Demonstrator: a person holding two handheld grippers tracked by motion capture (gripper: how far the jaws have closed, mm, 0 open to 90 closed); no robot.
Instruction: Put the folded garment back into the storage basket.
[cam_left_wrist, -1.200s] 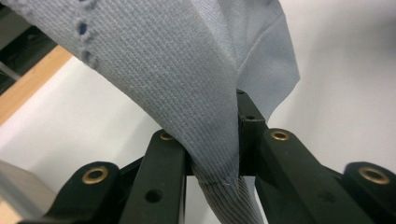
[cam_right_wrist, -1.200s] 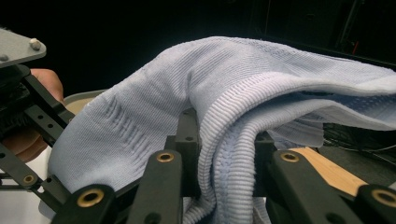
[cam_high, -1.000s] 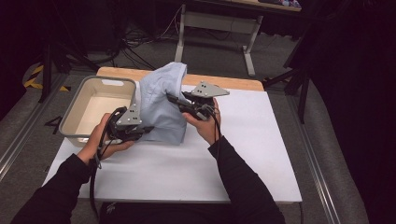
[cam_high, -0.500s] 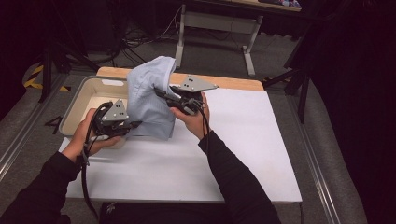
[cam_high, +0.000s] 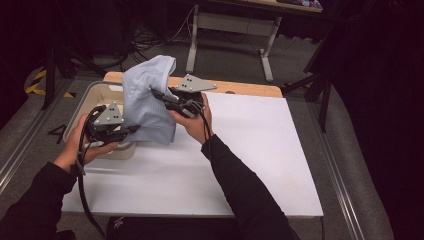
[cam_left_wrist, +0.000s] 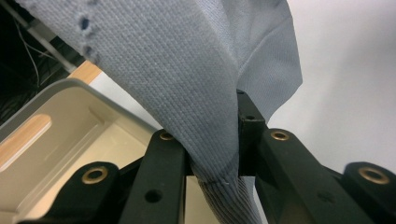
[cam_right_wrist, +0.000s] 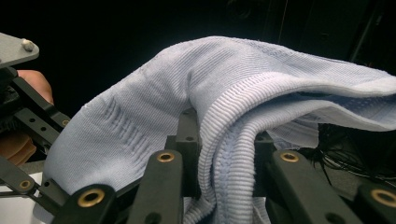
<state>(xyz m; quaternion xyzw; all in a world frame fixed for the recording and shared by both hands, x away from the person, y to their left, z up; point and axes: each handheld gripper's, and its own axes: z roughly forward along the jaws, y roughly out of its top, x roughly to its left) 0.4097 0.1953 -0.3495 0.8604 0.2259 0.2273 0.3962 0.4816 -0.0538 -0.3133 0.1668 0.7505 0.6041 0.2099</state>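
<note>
A light blue knitted garment (cam_high: 145, 95) hangs bunched between both grippers, above the near right corner of a beige plastic bin (cam_high: 102, 92). My left gripper (cam_high: 131, 130) is shut on the garment's lower edge; in the left gripper view the cloth (cam_left_wrist: 187, 70) is pinched between the jaws (cam_left_wrist: 212, 158), with the bin (cam_left_wrist: 70, 121) below. My right gripper (cam_high: 157, 94) is shut on a ribbed fold higher up. In the right gripper view the ribbed cloth (cam_right_wrist: 233, 84) passes between the jaws (cam_right_wrist: 224, 158), and the left gripper (cam_right_wrist: 28, 116) shows at the far left.
A white sheet (cam_high: 250, 150) covers the table, with a wooden edge (cam_high: 240, 89) along its far side. The bin stands at the table's far left corner. Behind the table, a metal-legged stand (cam_high: 230, 30) and cables sit on the dark floor.
Both hands have carried the garment to the left and slightly up, from above the white sheet to over the bin's right side. Both grips have stayed shut on it.
</note>
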